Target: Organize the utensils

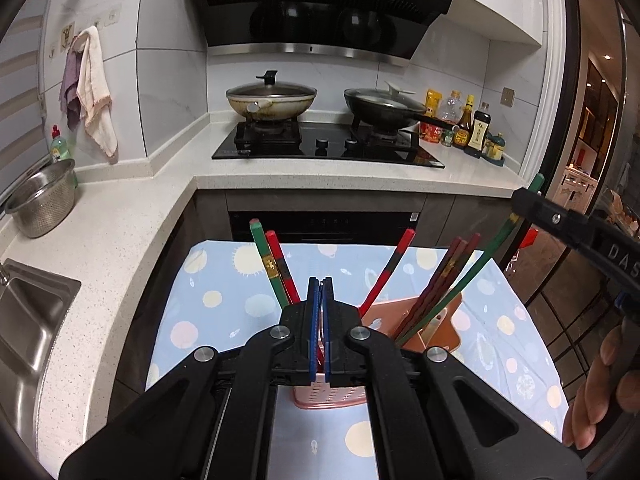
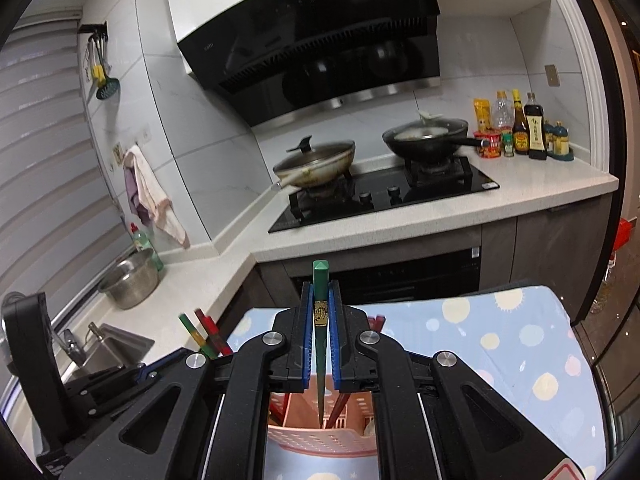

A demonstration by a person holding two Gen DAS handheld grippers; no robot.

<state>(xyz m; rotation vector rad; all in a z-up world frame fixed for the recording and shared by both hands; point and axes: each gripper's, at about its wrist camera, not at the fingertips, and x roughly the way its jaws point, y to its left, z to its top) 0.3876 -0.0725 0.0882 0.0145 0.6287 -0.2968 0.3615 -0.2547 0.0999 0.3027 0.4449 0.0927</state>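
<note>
We find the right gripper (image 2: 320,320), jaws clamped on a green chopstick (image 2: 320,280), steering its tip into the pink holder (image 2: 320,440), while the left gripper (image 1: 320,292) rides shut and empty.

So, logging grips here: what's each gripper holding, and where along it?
Right gripper clamps a green chopstick near its blunt top end. Left gripper is shut; nothing visibly held.
</note>
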